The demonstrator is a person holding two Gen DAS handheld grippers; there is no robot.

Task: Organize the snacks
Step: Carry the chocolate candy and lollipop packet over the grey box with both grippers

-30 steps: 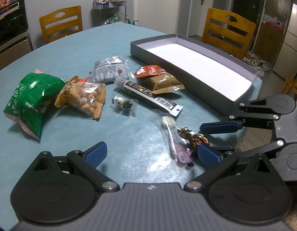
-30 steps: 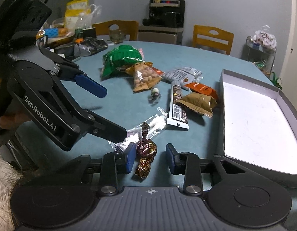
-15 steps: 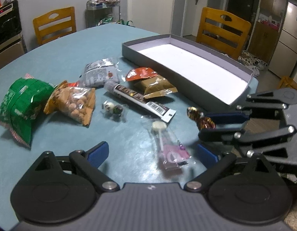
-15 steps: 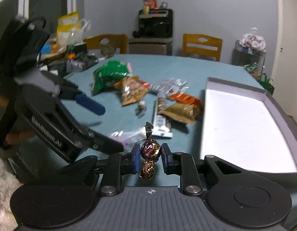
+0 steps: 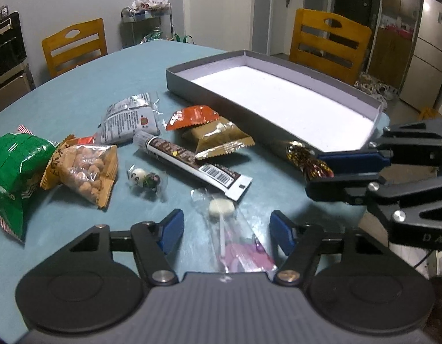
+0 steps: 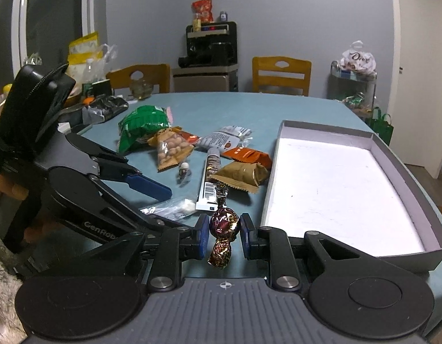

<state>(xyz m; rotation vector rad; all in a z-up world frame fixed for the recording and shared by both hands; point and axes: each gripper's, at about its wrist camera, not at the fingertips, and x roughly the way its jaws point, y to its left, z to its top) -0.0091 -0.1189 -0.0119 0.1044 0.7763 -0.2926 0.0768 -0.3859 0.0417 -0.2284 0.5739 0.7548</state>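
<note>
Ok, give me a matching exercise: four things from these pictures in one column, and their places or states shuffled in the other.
Things:
1. foil-wrapped candy
2. lollipop
3. grey box
4. green bag

Places or states:
A. nothing inside
B. on the table between the fingers of the open left claw
C. held off the table by the right claw
D. beside the peanut bag

Pairs: 1-C, 2-B, 3-A, 4-D

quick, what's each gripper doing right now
Left hand-held gripper: open, holding nothing, lollipop lying between its fingers.
Right hand-held gripper: closed on the foil candy, lifted beside the tray.
</note>
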